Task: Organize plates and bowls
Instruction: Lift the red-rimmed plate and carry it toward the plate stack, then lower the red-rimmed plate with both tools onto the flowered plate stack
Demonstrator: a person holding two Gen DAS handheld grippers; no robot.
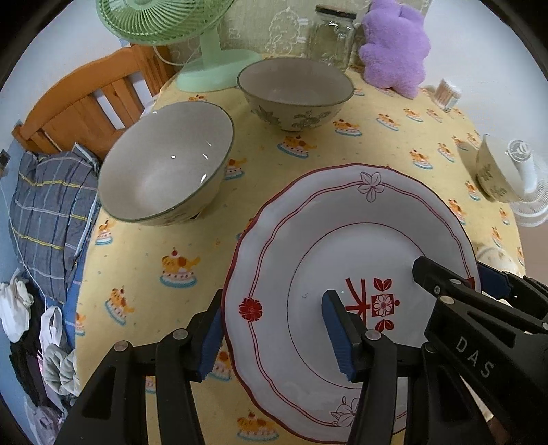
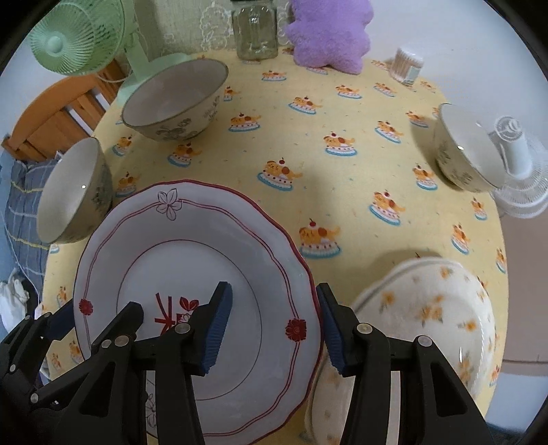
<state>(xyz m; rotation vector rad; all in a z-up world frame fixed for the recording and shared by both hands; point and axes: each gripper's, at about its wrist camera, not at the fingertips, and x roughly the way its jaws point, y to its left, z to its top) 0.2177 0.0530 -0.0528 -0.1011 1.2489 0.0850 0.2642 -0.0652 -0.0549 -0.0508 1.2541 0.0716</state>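
A white plate with red trim (image 1: 349, 253) (image 2: 191, 246) is on the yellow tablecloth in front of me. My left gripper (image 1: 274, 328) is open and straddles its left rim. My right gripper (image 2: 274, 328) is open and straddles its right rim; it also shows in the left wrist view (image 1: 455, 277). A white plate with orange flowers (image 2: 421, 318) lies to the right, partly under the red-trim plate. Two large grey-green bowls (image 1: 164, 167) (image 1: 294, 92) stand to the left and behind. A smaller bowl (image 2: 462, 150) stands at the right.
At the back stand a green fan (image 1: 205, 44), a glass jar (image 2: 255, 29), a purple plush toy (image 2: 328, 34) and a cotton swab box (image 2: 407, 65). A white fan (image 2: 520, 171) is at the right edge. A wooden bed frame (image 1: 85, 102) lies left.
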